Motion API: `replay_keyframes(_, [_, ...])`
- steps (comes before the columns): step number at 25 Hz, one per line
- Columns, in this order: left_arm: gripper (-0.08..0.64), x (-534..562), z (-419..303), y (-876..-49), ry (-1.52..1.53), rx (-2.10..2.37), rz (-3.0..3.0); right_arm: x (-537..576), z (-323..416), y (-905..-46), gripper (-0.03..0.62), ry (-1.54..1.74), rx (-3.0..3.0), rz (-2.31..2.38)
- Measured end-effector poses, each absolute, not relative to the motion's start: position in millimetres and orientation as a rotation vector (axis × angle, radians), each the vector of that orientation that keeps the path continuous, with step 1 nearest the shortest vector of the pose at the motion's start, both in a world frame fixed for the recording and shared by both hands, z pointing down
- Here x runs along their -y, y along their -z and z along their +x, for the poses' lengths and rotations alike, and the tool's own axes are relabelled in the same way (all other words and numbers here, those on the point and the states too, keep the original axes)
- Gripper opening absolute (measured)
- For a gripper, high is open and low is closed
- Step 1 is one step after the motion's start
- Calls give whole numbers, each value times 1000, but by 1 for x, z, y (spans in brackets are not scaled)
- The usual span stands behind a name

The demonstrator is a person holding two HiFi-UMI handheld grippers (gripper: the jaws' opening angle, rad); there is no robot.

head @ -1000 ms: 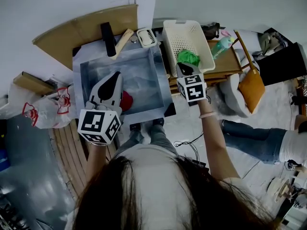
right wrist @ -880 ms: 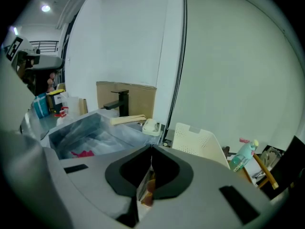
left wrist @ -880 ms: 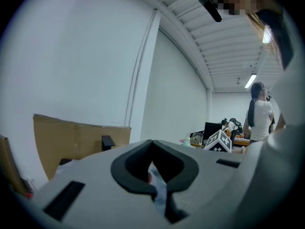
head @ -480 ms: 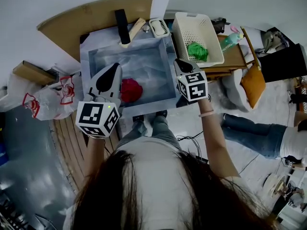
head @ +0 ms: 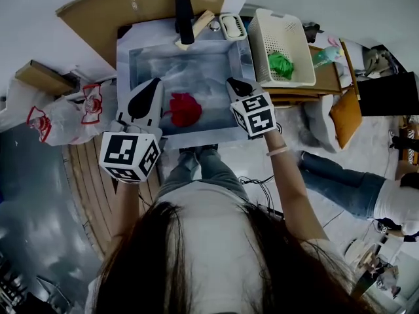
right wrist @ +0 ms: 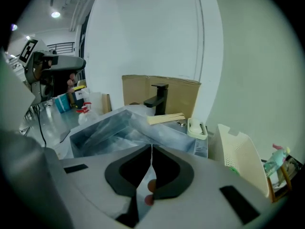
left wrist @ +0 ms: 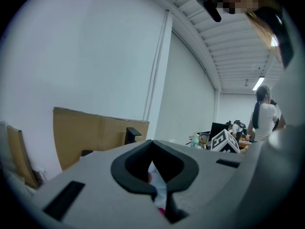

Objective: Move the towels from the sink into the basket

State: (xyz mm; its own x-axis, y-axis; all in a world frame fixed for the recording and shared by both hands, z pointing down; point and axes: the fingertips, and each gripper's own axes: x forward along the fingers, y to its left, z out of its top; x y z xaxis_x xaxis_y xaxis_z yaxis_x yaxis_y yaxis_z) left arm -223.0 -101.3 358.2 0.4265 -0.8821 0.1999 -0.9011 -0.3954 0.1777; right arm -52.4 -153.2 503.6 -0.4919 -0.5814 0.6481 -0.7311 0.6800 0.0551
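A red towel lies bunched on the bottom of the steel sink. A green towel lies in the white perforated basket on the stand to the sink's right. My left gripper hangs over the sink's left part, just left of the red towel, shut and empty; its jaws meet in the left gripper view. My right gripper is over the sink's right rim, between towel and basket, shut with nothing held. The right gripper view shows the sink and the basket ahead.
A black faucet, a wooden brush and a soap dish line the sink's back edge. Cardboard stands behind. A plastic bag lies left. A bottle, an orange cushion and a seated person's legs are at the right.
My right gripper has come away from the basket, leftward to the sink's right rim, with the green towel left in the basket. The left gripper has stayed over the sink's left side.
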Motion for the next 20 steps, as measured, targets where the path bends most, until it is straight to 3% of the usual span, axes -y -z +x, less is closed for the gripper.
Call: replay_keyframes(20, [8, 96, -271, -395, -64, 1764, 2170, 129, -138, -587, 34, -309, 2197, 466])
